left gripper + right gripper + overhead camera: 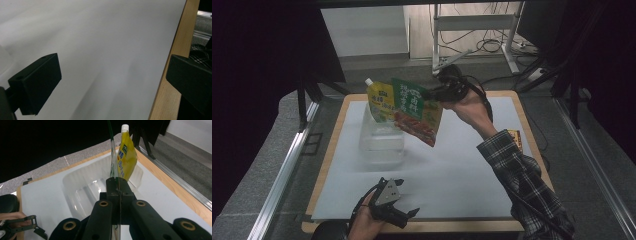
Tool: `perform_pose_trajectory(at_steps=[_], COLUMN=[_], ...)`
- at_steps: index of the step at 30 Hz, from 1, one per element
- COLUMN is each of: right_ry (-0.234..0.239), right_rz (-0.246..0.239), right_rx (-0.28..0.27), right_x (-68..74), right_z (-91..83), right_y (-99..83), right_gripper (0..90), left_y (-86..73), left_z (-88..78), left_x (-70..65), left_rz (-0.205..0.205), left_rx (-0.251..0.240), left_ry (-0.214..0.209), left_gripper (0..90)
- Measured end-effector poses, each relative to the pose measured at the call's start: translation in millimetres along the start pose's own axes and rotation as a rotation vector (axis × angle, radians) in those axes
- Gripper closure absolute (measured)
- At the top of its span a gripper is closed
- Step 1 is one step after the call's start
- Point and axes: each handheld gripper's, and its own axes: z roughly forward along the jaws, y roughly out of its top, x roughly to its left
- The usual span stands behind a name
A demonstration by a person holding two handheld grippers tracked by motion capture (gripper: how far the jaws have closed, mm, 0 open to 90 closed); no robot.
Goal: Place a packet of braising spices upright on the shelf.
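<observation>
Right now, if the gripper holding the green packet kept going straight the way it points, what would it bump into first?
Probably the yellow pouch standing in the clear tub. The right gripper, shut on the green packet, points across the tub toward that pouch, though depth is hard to judge.

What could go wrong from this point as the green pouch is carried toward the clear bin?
The right gripper pinches only the top edge of the green pouch, so it may swing or slip out. Hanging close beside the yellow spouted pouch, it may knock that over. The clear bin looks light and could shift; the left gripper isn't steadying it.
</observation>
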Motion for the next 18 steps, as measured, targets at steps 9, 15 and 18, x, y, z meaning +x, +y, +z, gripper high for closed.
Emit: perform_pose_trajectory(at_steps=[9,15,18], right_ry=[0.024,0.045,0.052], right_rz=[-0.021,-0.034,-0.035], right_rx=[-0.014,-0.019,-0.02], right_x=[0.1,-0.1,-0.3], right_z=[17.1,32.2,40.6], right_y=[14.1,26.3,31.5], right_gripper=[89.2,89.2,89.2], left_y=[-0.3,-0.1,-0.1], left_z=[-1.3,-1.8,-2.1], left_x=[1.0,1.3,1.5], left_rz=[-0.017,-0.01,-0.008], left_rx=[-0.015,-0.011,-0.012], left_ry=[0.007,0.004,0.006], left_gripper=[0.0,0.0,0.0])
